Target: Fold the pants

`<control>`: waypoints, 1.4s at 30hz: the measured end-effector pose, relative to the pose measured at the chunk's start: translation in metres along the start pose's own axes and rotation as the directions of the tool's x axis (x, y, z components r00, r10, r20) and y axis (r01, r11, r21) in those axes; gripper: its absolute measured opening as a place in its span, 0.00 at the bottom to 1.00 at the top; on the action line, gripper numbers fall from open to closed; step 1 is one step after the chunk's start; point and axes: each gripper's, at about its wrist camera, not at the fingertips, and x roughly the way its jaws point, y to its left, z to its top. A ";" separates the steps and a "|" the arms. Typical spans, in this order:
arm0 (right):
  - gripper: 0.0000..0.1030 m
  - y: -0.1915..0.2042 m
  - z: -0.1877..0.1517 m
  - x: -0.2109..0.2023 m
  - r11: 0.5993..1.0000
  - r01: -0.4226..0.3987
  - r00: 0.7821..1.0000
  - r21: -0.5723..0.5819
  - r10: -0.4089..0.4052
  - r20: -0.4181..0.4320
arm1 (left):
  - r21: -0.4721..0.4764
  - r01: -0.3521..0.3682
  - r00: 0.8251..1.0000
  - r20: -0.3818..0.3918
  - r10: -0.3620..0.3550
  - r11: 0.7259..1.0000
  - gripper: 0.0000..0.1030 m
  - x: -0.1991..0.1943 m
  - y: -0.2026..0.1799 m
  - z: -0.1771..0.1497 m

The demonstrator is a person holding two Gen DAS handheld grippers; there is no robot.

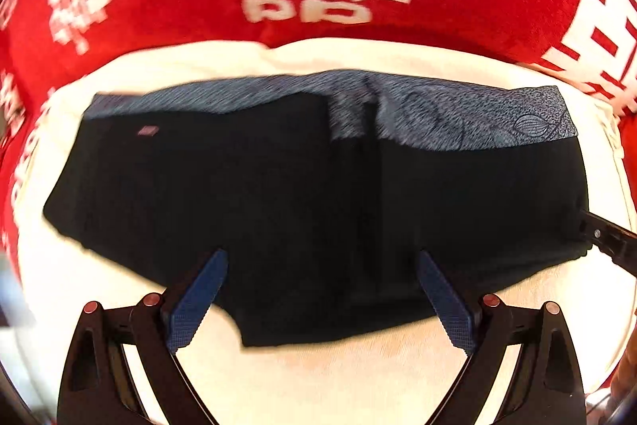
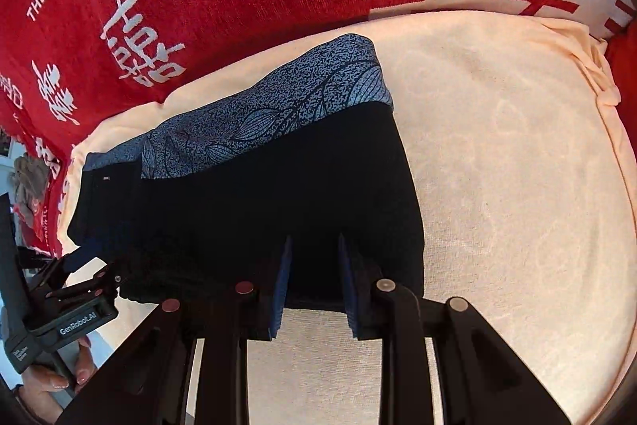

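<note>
Now the pants (image 1: 302,202) are approached: left tongs (image 1: 322,261) spread wide, right tongs (image 2: 314,245) narrowly parted; hems should be pinched squarely.

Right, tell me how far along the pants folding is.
Done: the pants lie as a compact folded block on the cream cloth, patterned waistband showing. In hand: nothing; left gripper and right gripper are open at the near edge. Left: possibly one more fold.

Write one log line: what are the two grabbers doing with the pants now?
left gripper: open, over pants | right gripper: partly open at pants' near edge | pants: folded, on cream towel
</note>
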 end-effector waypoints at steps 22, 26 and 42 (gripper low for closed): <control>0.40 0.082 -0.027 0.001 0.998 0.052 0.999 -0.039 -0.053 -0.008 | -0.113 0.040 0.997 -0.059 -0.047 0.993 0.94 -0.001 0.104 -0.048; 0.40 0.139 -0.030 0.012 0.993 0.068 0.998 -0.097 -0.066 0.022 | -0.153 0.048 0.998 -0.043 -0.055 0.987 0.94 -0.001 0.146 -0.041; 0.50 0.212 -0.048 0.067 0.951 0.154 0.980 -0.268 -0.182 -0.085 | -0.325 0.110 0.991 -0.036 -0.129 0.939 0.94 0.032 0.234 -0.029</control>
